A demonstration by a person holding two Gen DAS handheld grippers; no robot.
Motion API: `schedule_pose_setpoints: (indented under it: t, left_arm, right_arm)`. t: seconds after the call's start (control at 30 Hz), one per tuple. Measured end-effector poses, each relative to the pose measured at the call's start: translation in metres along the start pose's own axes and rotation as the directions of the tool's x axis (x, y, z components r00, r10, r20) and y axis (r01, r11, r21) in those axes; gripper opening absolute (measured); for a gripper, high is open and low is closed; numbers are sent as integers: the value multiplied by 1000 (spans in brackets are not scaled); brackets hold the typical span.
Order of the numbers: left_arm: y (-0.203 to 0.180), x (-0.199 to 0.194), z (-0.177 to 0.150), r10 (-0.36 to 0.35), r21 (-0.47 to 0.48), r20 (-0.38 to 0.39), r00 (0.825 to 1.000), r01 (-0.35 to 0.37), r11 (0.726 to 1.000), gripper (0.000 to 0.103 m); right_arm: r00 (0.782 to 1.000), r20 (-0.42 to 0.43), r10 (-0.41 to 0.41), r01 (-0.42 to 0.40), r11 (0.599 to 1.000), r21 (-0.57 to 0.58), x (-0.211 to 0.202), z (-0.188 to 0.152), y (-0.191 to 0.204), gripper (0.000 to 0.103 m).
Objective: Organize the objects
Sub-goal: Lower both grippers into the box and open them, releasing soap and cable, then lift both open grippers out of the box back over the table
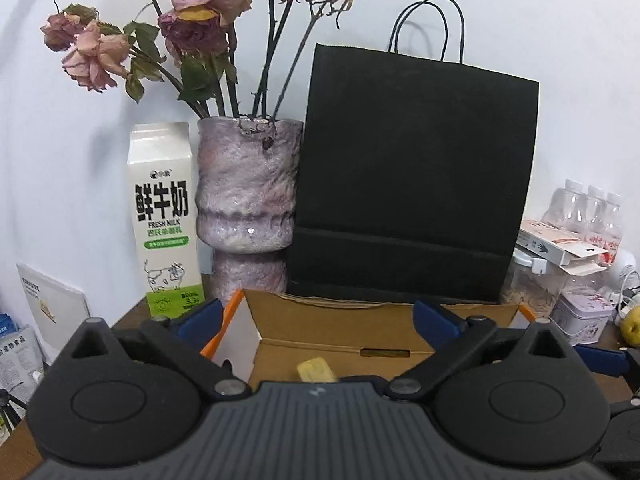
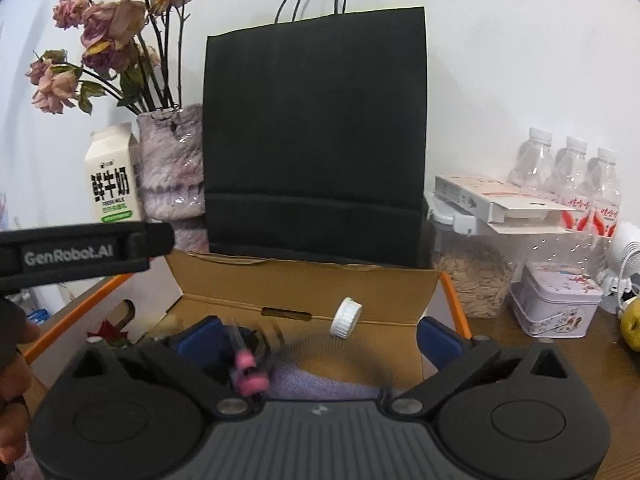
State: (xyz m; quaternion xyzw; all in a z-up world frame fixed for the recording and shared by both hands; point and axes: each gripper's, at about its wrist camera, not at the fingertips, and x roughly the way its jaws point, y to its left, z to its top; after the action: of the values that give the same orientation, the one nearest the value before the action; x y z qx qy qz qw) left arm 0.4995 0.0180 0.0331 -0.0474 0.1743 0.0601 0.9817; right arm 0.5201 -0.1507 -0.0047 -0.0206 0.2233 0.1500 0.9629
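- Two tongs, left tongs (image 1: 316, 322) and right tongs (image 2: 320, 336), are hovering wide open over the cardboard box (image 2: 304, 280), gripping nothing.
- Inside the box, a white cap (image 2: 346, 317) and a pink-tipped item (image 2: 248, 372) are tumbling; more sorting is probably remaining.

The left tongs (image 1: 316, 320) stand wide open, their two blue-padded fingers (image 1: 200, 318) spread far apart — nothing is pressed between them, and they tilt a little downward. The right tongs (image 2: 320, 334) are spread just as wide, blue pads well apart and gripping nothing, likewise pitched down. In the right wrist view the left tool's black body reaches in from the left edge, with a hand (image 2: 12, 380) showing below it.
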Motion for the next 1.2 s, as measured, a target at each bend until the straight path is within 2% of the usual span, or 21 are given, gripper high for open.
schedule_pose_setpoints:
  t: [0.63,1.2]
  left_arm:
    - [0,-7,1,2,-3,9,1000,-2,1000,103]
    - [3,-51,1,-26,-12,40,999,27,1000,103]
  right_arm:
    - [1000,-3,-16,16,1000,-6,-1,-1,0,103]
    - [998,66,-17,20,999,-47,-41,-1,8,103]
